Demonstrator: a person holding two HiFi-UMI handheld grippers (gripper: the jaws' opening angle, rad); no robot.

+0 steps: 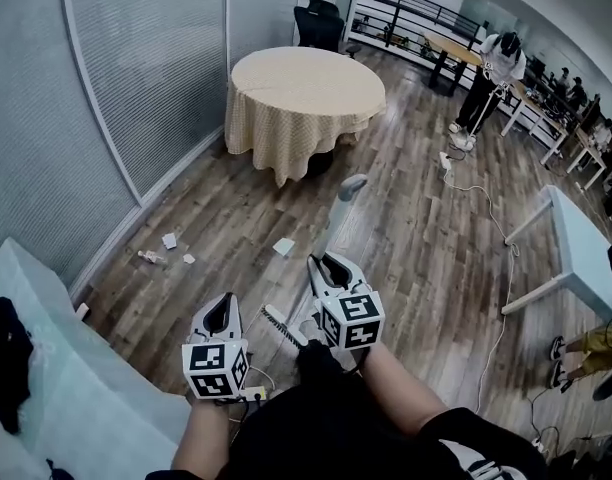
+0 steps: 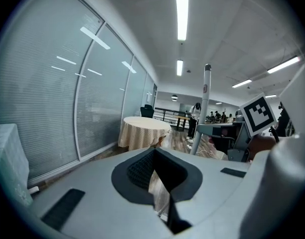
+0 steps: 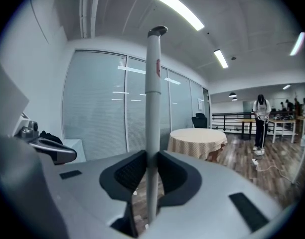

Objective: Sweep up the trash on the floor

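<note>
In the head view the right gripper (image 1: 326, 266) is closed around the broom handle (image 1: 338, 218). The handle's long axis runs forward and slightly right from what looks like the broom head (image 1: 278, 325), low between the two grippers. The left gripper (image 1: 224, 306) hangs free just beside that head. The trash lies ahead and to the left on the floor (image 1: 416, 248): one paper scrap (image 1: 284, 247) is near, and smaller scraps (image 1: 170, 240) lie by the wall, so the sweep probably has to reach forward-left. In the left gripper view the left gripper (image 2: 155, 156) has its jaws drawn together on nothing, with the handle (image 2: 204, 108) upright off to its right. In the right gripper view the right gripper (image 3: 151, 171) pinches the handle (image 3: 152, 108), which stands straight up between its pads.
</note>
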